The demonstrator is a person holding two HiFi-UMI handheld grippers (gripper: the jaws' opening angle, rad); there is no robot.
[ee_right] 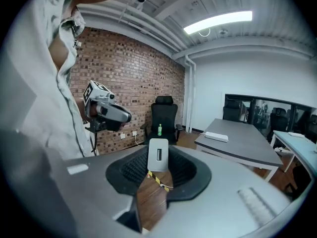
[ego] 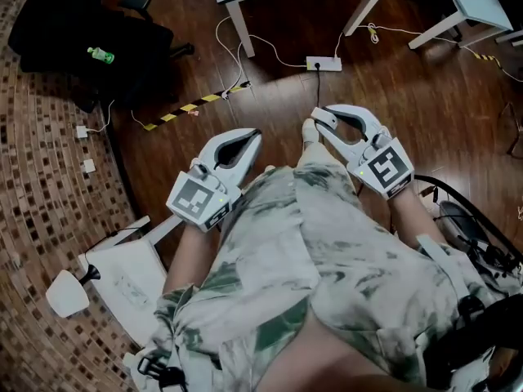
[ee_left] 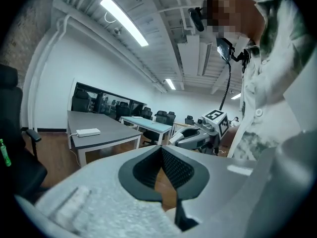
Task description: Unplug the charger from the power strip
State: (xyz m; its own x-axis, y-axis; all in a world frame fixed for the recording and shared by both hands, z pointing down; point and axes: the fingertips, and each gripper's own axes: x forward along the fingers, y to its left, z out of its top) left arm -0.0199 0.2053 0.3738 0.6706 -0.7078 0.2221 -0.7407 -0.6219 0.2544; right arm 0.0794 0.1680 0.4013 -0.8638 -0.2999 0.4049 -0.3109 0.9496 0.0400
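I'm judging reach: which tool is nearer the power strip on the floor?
Right. The right tool, gripping the charger, is almost in line with the power strip; the left tool is farther off to its left.

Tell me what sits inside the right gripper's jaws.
A white charger, clamped in the right gripper, its port facing that gripper's camera. Its plug prongs are covered and cannot be seen.

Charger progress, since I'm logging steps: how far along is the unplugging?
Done, it seems: the white charger is out of the power strip, which lies on the floor well ahead. In hand: the right gripper is clamped on the charger. The left gripper is shut and empty. Left: at most, setting the charger down.
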